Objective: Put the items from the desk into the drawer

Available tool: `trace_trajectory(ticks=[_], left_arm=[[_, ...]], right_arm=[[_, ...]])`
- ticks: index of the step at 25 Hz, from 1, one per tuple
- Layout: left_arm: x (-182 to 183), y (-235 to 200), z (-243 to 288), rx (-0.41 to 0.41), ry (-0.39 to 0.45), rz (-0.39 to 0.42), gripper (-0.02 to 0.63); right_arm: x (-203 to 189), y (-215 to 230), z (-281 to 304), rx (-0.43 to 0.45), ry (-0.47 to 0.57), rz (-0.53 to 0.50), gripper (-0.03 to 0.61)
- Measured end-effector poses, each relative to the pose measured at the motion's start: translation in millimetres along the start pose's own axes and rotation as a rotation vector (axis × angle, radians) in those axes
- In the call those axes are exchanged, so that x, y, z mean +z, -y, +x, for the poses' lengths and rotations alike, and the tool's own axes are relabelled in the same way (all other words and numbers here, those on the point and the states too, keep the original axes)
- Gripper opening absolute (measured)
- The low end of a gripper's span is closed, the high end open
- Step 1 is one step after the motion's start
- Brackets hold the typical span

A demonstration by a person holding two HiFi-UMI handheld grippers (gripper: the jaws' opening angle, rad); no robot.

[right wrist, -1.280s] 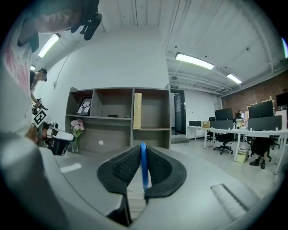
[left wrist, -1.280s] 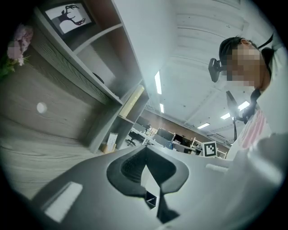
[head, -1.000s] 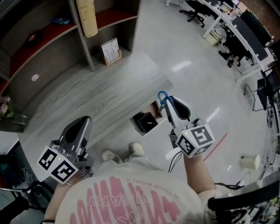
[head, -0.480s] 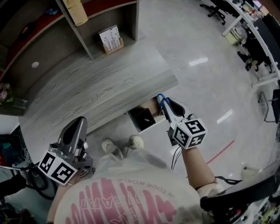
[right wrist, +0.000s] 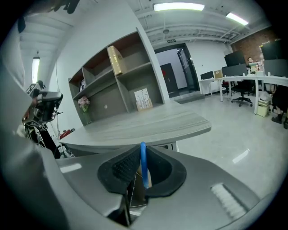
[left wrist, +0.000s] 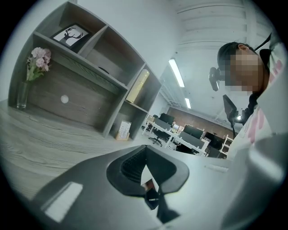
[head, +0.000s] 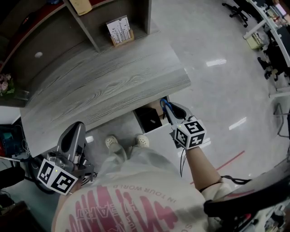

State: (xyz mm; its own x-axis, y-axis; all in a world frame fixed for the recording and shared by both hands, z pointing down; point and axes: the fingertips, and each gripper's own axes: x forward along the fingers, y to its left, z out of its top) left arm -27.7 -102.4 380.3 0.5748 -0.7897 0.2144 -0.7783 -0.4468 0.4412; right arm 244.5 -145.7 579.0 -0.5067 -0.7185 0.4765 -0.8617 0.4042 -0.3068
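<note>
We see bright, even office light in all three views. Ceiling light strips (right wrist: 178, 6) glow overhead in the right gripper view, and a slanted light strip (left wrist: 176, 73) shows in the left gripper view. In the head view the glossy floor (head: 204, 36) throws back white glare patches, while the space under the desk (head: 104, 86) lies in shadow. Both gripper views are fisheye, with black corners and the shelf unit (right wrist: 126, 76) leaning and bowed. The shells of the left gripper (left wrist: 148, 179) and right gripper (right wrist: 141, 175) sit close to the lens and look soft. The blue loop (right wrist: 143, 164) pinched in the right one stays fairly crisp. The head view also bends at its edges.
</note>
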Motion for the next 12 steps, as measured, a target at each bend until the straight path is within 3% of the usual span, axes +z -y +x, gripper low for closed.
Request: trace_trajectory(ticks=[12], left_arm=[[-6, -11, -13, 0.083, -0.003, -0.006, 0.02]], right_arm=[[-32, 7, 38, 0.021, -0.121, -0.031, 0.046]])
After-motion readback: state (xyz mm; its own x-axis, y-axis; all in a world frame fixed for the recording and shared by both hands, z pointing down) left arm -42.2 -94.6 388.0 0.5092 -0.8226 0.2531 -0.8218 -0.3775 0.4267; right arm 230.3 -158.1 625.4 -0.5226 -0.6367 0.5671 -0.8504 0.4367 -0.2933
